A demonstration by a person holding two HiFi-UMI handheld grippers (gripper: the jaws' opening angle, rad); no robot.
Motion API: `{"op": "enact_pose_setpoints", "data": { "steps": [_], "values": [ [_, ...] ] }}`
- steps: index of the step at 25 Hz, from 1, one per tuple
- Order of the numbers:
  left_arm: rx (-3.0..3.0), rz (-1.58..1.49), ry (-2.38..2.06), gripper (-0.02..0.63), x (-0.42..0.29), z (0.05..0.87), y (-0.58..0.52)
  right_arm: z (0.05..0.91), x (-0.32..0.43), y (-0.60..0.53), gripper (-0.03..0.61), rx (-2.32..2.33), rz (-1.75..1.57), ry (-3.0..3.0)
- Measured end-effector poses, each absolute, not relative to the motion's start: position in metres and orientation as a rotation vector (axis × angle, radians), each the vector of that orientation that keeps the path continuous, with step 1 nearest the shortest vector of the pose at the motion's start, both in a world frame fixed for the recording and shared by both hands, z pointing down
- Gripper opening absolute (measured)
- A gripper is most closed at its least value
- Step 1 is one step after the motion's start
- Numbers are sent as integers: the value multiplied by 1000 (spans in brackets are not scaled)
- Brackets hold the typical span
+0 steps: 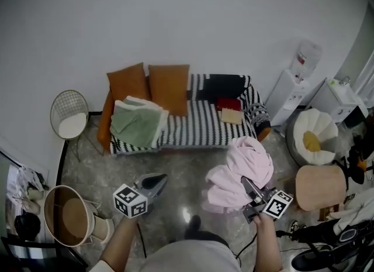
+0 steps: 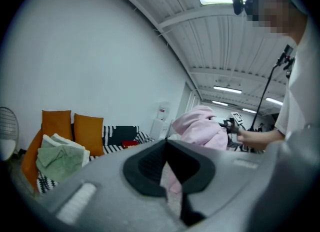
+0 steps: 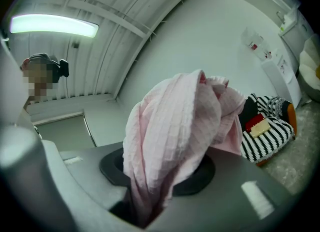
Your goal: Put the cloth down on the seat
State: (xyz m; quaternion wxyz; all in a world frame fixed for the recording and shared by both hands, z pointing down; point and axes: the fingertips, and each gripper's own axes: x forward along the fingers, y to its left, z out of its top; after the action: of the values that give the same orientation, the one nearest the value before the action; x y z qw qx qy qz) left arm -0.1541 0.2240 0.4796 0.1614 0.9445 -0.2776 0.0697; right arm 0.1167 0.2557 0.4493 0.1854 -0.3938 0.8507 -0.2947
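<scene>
Striped sofa (image 1: 204, 127) upper centre, white wall (image 1: 175, 19) behind, speckled floor (image 1: 175, 165) below, pink cloth (image 1: 242, 171) bunched, long axis pointing sofa-ward, right gripper (image 1: 246, 184) pinching its lower end, left gripper (image 1: 153, 181) pressed together, empty.

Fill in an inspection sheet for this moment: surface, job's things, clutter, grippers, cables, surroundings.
Surface: striped sofa seat, middle part bare.
Job's things: pink cloth, bunched, hanging over the floor in front of the sofa, not yet on the seat.
Clutter: on the sofa, two orange cushions, a green folded blanket, a red item and a tan item.
Grippers: right gripper clamped on the pink cloth; left gripper empty, jaw tips together.
Cables: thin dark cable below the right hand.
Surroundings: wire chair, round basket, water dispenser, wooden stool.
</scene>
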Motion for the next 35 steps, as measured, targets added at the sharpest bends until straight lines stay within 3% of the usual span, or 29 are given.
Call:
{"op": "enact_pose_setpoints", "data": {
  "steps": [18,35],
  "values": [
    [2669,192,-886,2,-64,482,77,455,209,100,163,-1044,-838,2467],
    [2651,223,-834,2,-61,512,16,476,202,36,164,-1070,-869,2457]
  ]
}}
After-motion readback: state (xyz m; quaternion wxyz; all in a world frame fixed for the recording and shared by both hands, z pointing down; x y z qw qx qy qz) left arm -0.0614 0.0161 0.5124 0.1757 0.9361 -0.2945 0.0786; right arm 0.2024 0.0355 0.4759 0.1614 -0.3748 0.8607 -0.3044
